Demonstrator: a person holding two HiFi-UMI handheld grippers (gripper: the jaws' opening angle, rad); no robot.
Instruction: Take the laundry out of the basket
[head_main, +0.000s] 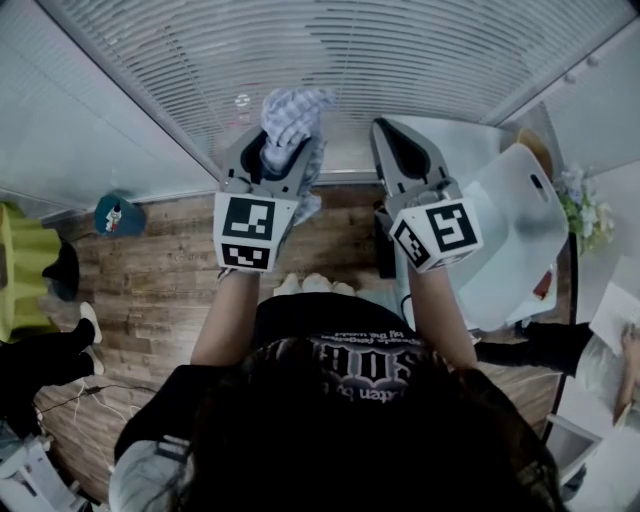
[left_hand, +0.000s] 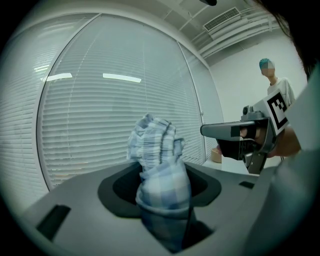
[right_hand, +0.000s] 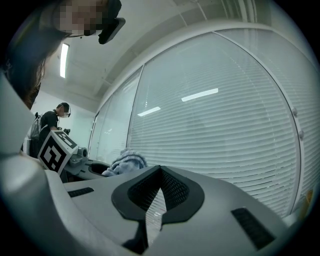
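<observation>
Blue-checked cloth, bunched upright, pinched in left gripper

Slatted window blinds fill the far side. A wooden plank floor runs below the blinds. On it, a teal round object lies just under the blinds' left end, with a yellow-green piece of furniture further left. Pale flowers stand beyond the blinds' right end. A bystander in a white shirt stands right of the blinds.

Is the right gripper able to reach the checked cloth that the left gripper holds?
Probably yes: the checked cloth sticks out above the left gripper, and the right gripper is beside it with nothing between. Its shut jaws must open first.
</observation>
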